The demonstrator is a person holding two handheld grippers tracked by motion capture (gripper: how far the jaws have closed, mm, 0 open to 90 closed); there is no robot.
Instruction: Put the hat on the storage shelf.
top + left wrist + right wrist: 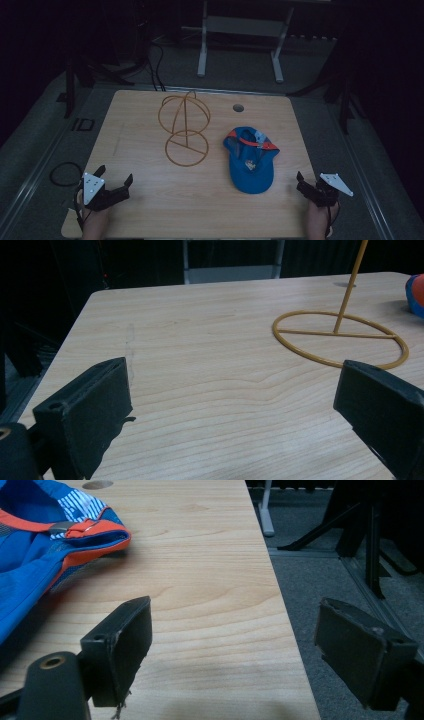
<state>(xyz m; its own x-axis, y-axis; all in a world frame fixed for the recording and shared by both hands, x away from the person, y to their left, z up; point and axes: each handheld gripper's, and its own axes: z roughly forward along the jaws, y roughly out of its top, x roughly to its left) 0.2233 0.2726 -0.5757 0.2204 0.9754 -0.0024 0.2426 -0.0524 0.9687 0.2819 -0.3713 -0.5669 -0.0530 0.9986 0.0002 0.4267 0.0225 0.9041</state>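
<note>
Both hand-held grippers rest at the near edge of the desk point(150, 200) with nothing in them: the left gripper point(116, 186) sits by the near left corner, its jaws spread wide over bare wood, and the right gripper point(306, 184) sits by the near right corner, jaws likewise spread, one of them hanging out past the desk's right edge as the right gripper view shows. Neither touches anything, which reads as a ready stance, each hand parked on its own side so the middle stays free to work in.

A blue cap point(250, 160) with orange trim lies upside down toward the right half of the desk, its hollow facing up and its peak pointing at the near edge; that puts it nearest the right gripper, with the trimmed rim turned up where a jaw could catch it. Left of it, a little apart, stands a yellow wire stand point(185, 131), a flat ring base on the wood with an upright rod carrying a rounded wire cage, roughly at the desk's centre. Its head-like shape suggests the cap is meant to go over it, and standing it mid-desk keeps it within reach of either hand. A small round hole point(238, 107) is cut in the desk near the far edge
</note>
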